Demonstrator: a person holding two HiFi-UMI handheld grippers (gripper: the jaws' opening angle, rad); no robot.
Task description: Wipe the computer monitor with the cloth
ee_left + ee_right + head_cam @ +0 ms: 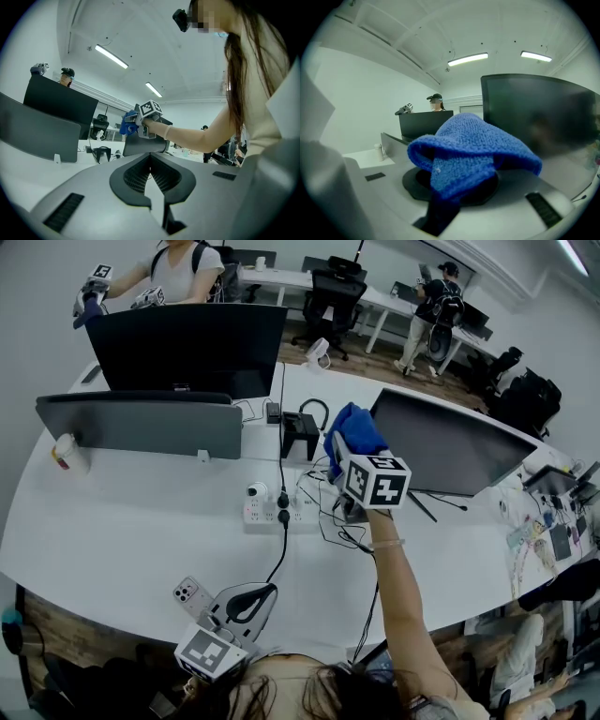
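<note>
L gripper [150, 159]: nearest, well short of monitor [455, 448], jaws together, empty.
R gripper [352, 460]: clenched on cloth [473, 150].
Cloth: blue, fuzzy, bunched, at monitor's left edge.
Monitor: screen dark.

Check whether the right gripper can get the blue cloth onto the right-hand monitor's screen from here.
Probably yes. The right gripper, shut on the blue cloth, hangs by the left edge of the monitor; nothing shows between cloth and screen.
</note>
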